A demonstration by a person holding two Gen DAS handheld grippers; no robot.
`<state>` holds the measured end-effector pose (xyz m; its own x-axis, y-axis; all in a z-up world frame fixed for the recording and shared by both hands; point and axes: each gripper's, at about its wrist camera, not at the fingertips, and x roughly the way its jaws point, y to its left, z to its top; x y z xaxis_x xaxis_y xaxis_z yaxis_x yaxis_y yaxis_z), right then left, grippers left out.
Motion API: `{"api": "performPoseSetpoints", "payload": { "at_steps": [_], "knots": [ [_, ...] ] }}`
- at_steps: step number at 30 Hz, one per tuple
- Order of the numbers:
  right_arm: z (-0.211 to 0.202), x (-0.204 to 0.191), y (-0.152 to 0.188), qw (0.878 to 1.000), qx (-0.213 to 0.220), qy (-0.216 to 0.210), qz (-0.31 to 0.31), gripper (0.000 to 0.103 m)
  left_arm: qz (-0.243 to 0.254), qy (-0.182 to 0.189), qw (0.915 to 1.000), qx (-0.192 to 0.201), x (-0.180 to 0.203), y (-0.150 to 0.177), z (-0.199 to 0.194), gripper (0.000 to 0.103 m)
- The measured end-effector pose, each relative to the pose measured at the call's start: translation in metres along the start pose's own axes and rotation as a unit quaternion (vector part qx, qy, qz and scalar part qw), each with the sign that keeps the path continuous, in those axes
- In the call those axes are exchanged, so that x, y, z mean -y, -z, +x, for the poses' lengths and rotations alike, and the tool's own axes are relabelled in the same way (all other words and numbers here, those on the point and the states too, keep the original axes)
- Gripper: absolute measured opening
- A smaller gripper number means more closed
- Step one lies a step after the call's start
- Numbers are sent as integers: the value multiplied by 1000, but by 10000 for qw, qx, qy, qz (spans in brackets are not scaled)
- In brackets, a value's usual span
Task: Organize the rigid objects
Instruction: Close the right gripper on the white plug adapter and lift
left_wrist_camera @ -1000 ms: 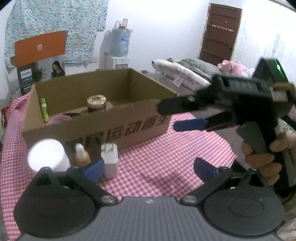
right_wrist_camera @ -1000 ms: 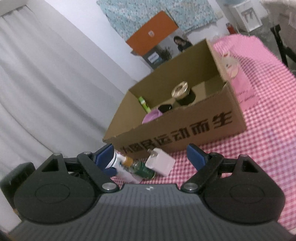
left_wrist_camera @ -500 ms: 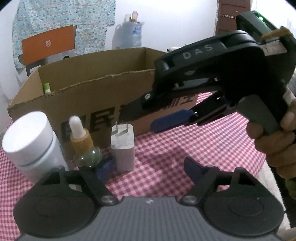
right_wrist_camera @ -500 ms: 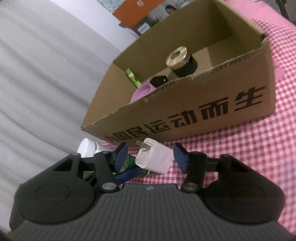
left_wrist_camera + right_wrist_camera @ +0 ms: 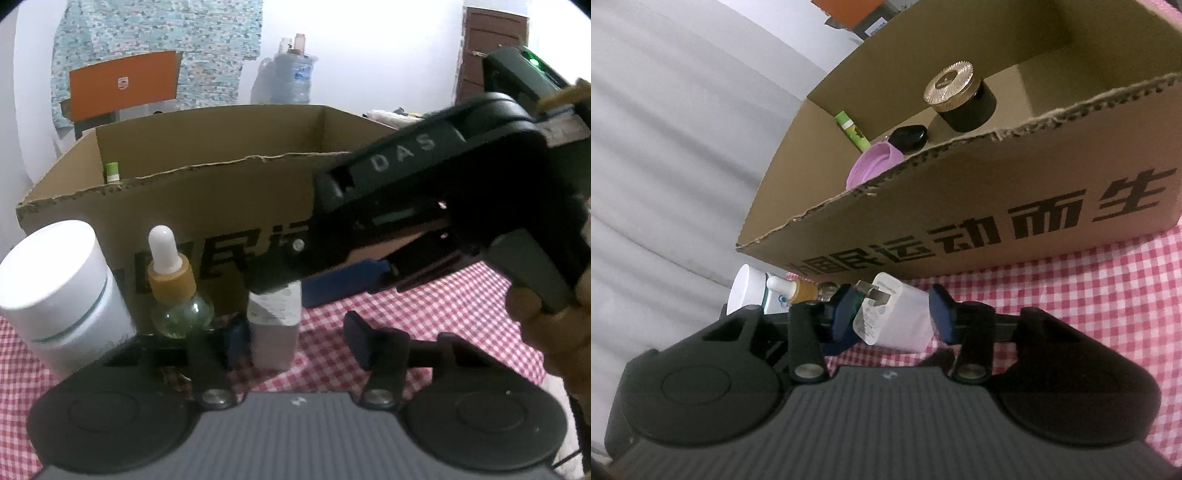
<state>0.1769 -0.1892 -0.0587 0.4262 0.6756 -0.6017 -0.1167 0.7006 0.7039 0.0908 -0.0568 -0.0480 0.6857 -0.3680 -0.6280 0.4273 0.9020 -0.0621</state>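
Right gripper [image 5: 892, 314] jaws, just closing, clamp the white charger [image 5: 897, 319]. Left gripper [image 5: 295, 332] jaws, also closing, stand around it with a gap on one side.

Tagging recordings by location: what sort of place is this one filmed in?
Probably a home, perhaps a bedroom or living room: a large blue water-dispenser bottle by the white wall, a brown wooden door, and a pink-and-white checked tablecloth under a brown cardboard box.

Matt corrugated cardboard box [image 5: 960, 206]; beside it a glossy white plastic charger [image 5: 897, 317] on checked cloth [image 5: 1089, 295].
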Motion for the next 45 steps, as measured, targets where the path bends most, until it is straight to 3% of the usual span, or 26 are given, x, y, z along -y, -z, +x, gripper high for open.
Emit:
{"api": "performPoseSetpoints", "payload": {
  "at_steps": [4, 7, 23, 37, 45],
  "knots": [
    [-3, 0, 1, 10000, -13, 67, -55, 39, -83, -45, 9999, 35, -2, -1, 1, 35],
    [-8, 3, 5, 9999, -17, 97, -28, 38, -92, 16, 9999, 40, -1, -1, 2, 31],
    [-64, 26, 45, 9967, 341, 601, 436, 41, 77, 1008, 9948, -135, 32, 10, 1, 32],
    [-65, 32, 47, 9959, 408, 504, 627, 42, 435, 997, 9935, -336, 39, 3, 7, 33],
    [-60, 36, 44, 9957, 417, 500, 663, 50, 446, 953, 9935, -441, 39, -6, 19, 33]
  ]
}}
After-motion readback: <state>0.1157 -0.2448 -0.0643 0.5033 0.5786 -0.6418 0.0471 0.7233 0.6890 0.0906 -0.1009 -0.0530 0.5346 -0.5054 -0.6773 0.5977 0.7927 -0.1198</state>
